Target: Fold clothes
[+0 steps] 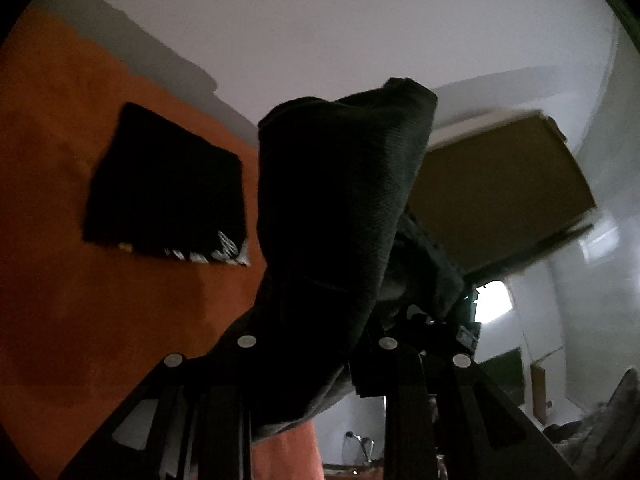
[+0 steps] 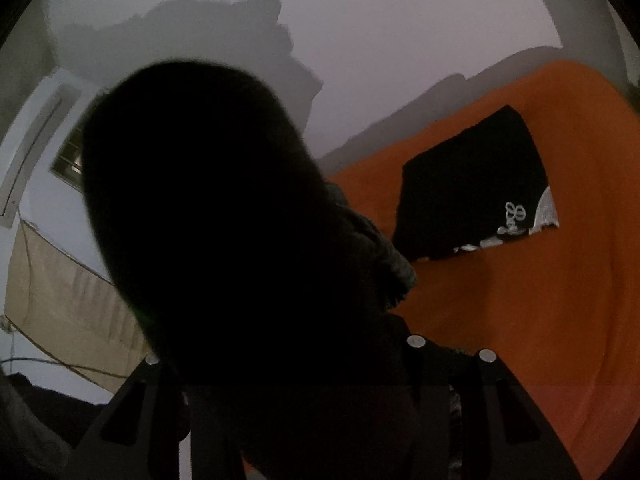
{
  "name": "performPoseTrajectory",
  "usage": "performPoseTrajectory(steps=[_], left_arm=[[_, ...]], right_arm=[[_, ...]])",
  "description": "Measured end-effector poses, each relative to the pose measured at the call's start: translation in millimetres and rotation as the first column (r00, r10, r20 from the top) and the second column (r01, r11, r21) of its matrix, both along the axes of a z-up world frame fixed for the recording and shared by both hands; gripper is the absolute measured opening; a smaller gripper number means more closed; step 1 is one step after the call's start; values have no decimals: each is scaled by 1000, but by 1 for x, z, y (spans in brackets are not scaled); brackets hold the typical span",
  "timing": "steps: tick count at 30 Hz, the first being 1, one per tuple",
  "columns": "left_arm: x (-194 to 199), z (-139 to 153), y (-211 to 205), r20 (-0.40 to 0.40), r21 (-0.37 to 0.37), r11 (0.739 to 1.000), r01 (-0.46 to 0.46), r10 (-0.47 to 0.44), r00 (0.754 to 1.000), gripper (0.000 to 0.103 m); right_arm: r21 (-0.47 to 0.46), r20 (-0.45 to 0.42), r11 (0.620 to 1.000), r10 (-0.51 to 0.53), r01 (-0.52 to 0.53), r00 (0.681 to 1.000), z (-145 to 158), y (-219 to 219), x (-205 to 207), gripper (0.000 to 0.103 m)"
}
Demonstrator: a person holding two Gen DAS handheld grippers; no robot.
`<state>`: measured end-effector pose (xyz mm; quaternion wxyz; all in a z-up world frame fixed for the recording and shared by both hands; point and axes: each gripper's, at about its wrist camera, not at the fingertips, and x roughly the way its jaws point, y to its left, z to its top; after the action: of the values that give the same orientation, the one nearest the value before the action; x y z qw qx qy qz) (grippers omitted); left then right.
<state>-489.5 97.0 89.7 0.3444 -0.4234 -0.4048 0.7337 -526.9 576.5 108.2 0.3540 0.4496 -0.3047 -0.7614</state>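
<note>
Mid-carry of a dark garment (image 1: 336, 208), bunched up between both jaws; left hand-held gripper (image 1: 320, 344) clenched on one part, right hand-held gripper (image 2: 304, 356) grasping another; beyond and below, orange bed (image 1: 60, 160) with a folded black garment (image 1: 164, 184); next, probably spreading flat beside it.

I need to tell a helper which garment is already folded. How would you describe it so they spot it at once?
Find the orange bedspread. On it lies a flat, squarish black garment, apart from the dark garment bunched at the grippers. White lettering and a pale edge along one side set it apart.
</note>
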Motion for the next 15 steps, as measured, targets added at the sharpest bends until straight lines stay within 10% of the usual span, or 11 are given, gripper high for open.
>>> performPoseTrajectory(steps=[8, 15], left_arm=[[-108, -64, -10, -2, 36, 999, -39, 39, 999, 25], [-208, -103, -8, 62, -78, 996, -43, 48, 997, 25]], right_arm=[[35, 23, 999, 37, -38, 999, -53, -11, -125, 42], [51, 109, 998, 19, -25, 994, -95, -13, -232, 42]])
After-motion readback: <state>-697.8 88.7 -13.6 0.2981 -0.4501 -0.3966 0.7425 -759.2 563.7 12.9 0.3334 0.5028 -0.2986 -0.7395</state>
